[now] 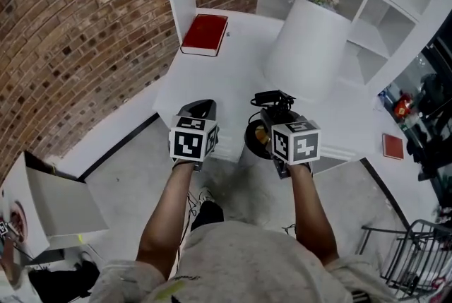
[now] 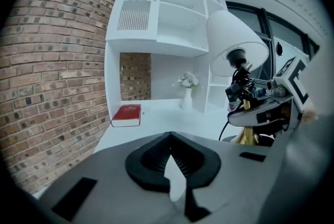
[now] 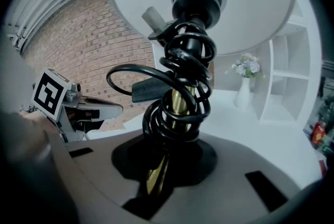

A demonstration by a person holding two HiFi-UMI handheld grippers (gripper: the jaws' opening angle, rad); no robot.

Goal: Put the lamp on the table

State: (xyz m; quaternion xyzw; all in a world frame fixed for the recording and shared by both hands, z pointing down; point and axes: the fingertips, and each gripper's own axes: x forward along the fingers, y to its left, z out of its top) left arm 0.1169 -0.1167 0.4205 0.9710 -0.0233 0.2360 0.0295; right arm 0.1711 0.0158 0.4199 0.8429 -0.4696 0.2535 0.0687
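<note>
The right gripper [image 3: 159, 165] squeezes the lamp [image 1: 308, 47] by its gold pole, with a black cord [image 3: 180, 87] wound round it. The lamp is upright in the middle of the head view, at the near edge of the white table [image 1: 212, 75]; its base may not touch it. The left gripper [image 2: 169, 139] is closed and holds nothing. 1 red book [image 1: 205, 34] lies at the upper left

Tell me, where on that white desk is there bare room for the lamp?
Free: the middle of the desk, bordered by the red book at the left and the flower vase at the back. Crowded: only around that vase.
</note>
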